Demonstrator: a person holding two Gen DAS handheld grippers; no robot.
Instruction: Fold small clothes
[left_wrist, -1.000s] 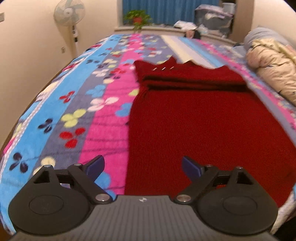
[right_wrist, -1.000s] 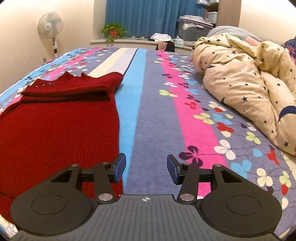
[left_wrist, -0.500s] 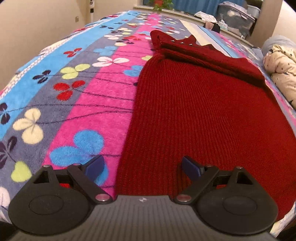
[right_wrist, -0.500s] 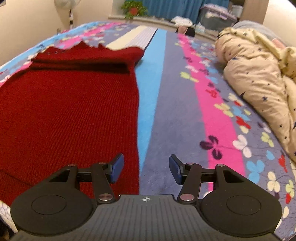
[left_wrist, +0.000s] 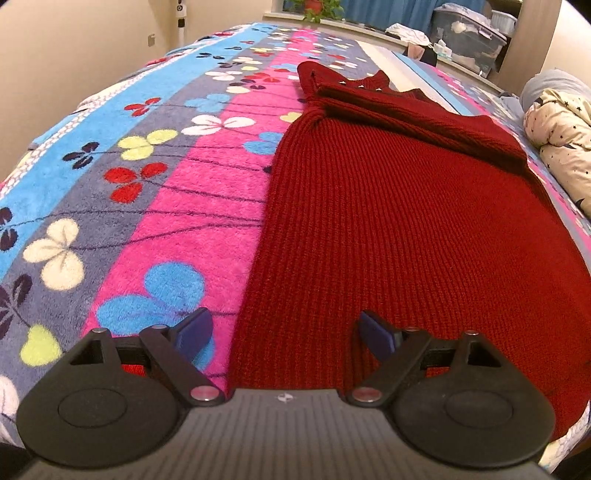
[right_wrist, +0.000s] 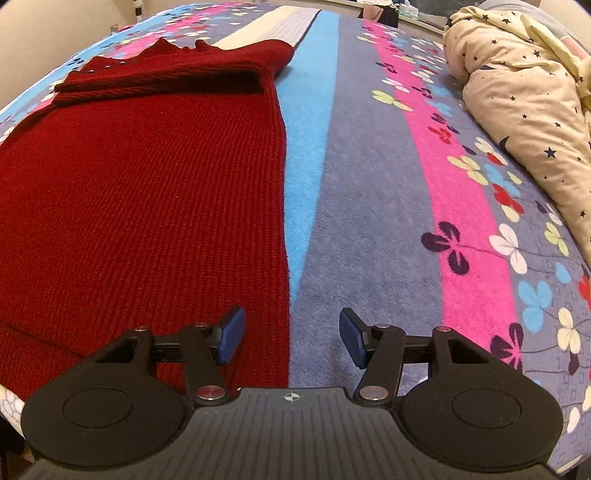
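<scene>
A dark red knitted sweater (left_wrist: 399, 206) lies flat on the flowered bed blanket (left_wrist: 140, 177), its sleeves folded across the far end. My left gripper (left_wrist: 284, 334) is open and empty, low over the sweater's near left corner, with the left edge between its fingers. The sweater also shows in the right wrist view (right_wrist: 140, 192). My right gripper (right_wrist: 291, 338) is open and empty, low over the sweater's near right corner, its left finger over the knit and its right finger over the blanket (right_wrist: 369, 184).
A rumpled cream star-print duvet (right_wrist: 524, 96) lies along the right side of the bed. Storage boxes (left_wrist: 469, 33) and a potted plant (left_wrist: 314, 5) stand by the window beyond the bed. A wall runs along the left.
Both grippers have dropped lower and tilted down toward the sweater's near hem corners. The jaws have stayed open. The sweater has not moved.
</scene>
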